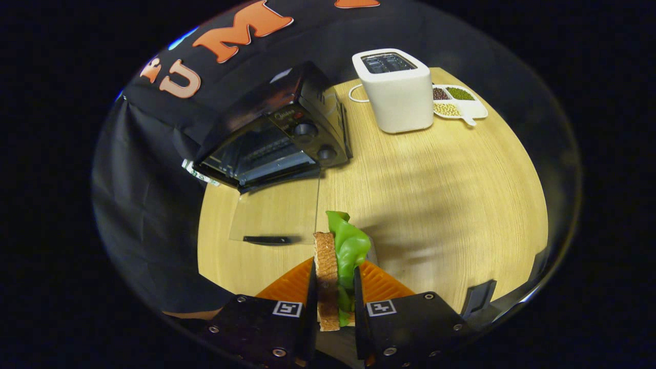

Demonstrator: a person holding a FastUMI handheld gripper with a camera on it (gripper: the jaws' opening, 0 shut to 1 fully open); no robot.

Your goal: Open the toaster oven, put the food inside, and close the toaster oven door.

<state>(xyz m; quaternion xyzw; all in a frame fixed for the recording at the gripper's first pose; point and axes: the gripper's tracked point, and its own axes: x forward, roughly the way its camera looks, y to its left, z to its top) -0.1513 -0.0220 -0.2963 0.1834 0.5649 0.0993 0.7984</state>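
Observation:
My gripper [333, 279] is shut on a sandwich [338, 259], a brown toast slice with a green lettuce leaf, held on edge between the two fingers above the wooden table [435, 205]. Beyond the fingers, to the left, stands the black toaster oven [277, 130]. Its glass door [274, 215] is folded down flat onto the table, with the dark handle [266, 239] at its near edge. The oven's cavity is open and two knobs sit on its right panel.
A white pop-up toaster [397, 92] stands at the far side of the table, right of the oven. Behind it to the right lies a white divided dish [461, 105] with beans. A small dark object [479, 297] sits at the table's near right edge.

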